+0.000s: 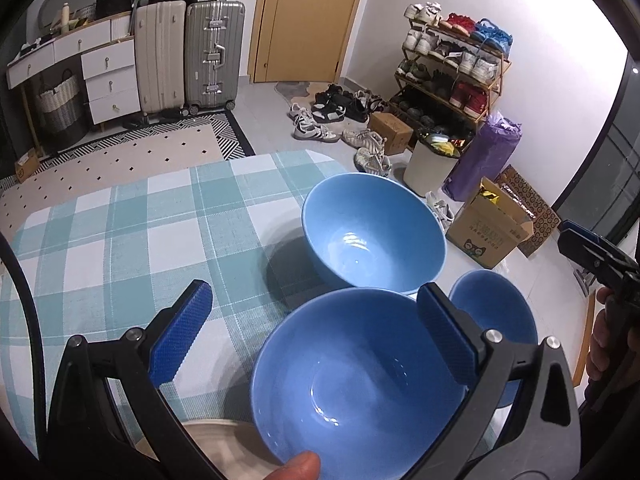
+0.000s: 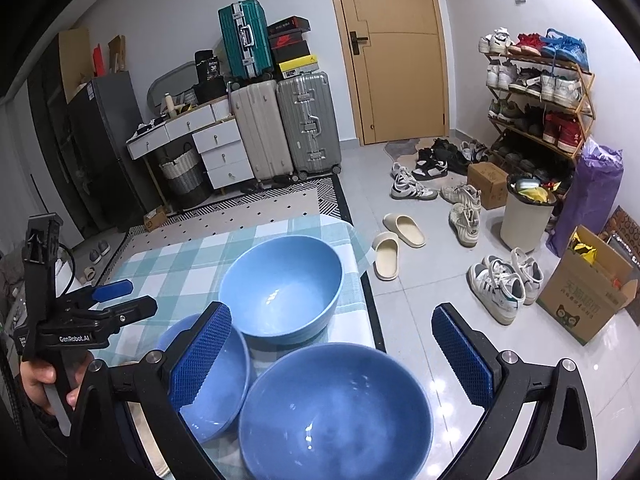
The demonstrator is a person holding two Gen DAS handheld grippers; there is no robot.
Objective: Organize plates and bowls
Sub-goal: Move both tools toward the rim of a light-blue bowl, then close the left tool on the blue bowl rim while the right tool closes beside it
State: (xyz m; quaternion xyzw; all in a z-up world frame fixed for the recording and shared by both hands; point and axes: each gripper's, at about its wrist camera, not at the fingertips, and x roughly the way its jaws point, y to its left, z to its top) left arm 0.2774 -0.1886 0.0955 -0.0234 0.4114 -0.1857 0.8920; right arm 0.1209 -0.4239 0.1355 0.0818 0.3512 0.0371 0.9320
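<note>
Both tools, left (image 1: 316,332) and right (image 2: 332,344), gape empty over three blue bowls (image 1: 374,234); nesting begins: grip the six-o'clock bowl's rim.

both wrist views look down closely, sharing the bowls (image 1: 374,232) (door beyond).

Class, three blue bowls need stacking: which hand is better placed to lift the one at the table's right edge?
Right. The right gripper has open jaws framing that glossy round blue bowl at the edge, directly ahead. The left gripper faces the neighbouring blue bowl instead.
</note>
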